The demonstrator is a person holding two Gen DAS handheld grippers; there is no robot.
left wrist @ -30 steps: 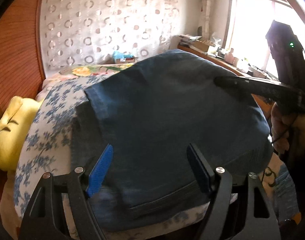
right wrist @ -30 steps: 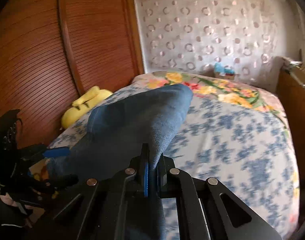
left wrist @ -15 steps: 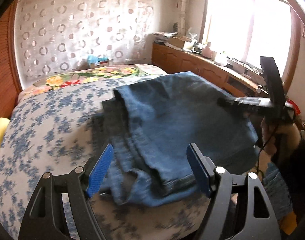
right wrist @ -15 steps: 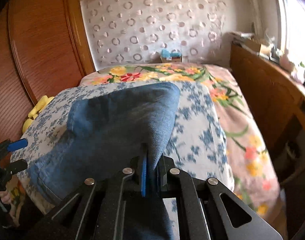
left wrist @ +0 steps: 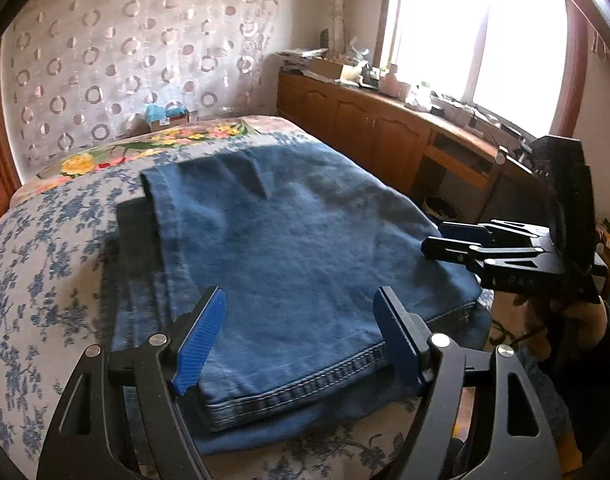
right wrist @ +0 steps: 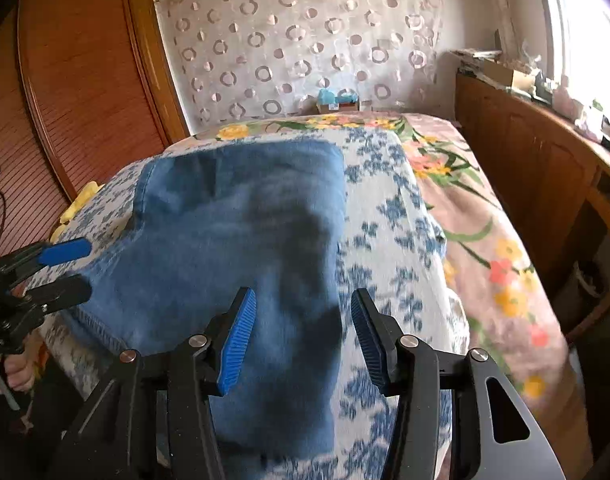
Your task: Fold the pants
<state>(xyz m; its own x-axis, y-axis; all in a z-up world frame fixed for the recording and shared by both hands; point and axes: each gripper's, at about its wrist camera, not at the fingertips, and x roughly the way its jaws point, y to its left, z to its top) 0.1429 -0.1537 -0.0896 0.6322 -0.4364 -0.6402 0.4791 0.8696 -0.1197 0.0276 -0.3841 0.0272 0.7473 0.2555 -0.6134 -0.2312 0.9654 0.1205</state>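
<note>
Both grippers off the jeans (left wrist: 289, 248): my left gripper (left wrist: 301, 340) gapes empty, my right gripper (right wrist: 303, 340) is opening over denim. Best smooth the top layer flat now.

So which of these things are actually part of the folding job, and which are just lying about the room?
Part of the job:
- blue jeans, folded on the bed
- left gripper, open
- right gripper, jaws opening, jeans lying loose between them

Just lying about:
- yellow soft item at the bedside
- small box by the curtain
- clutter on the cabinet
</note>
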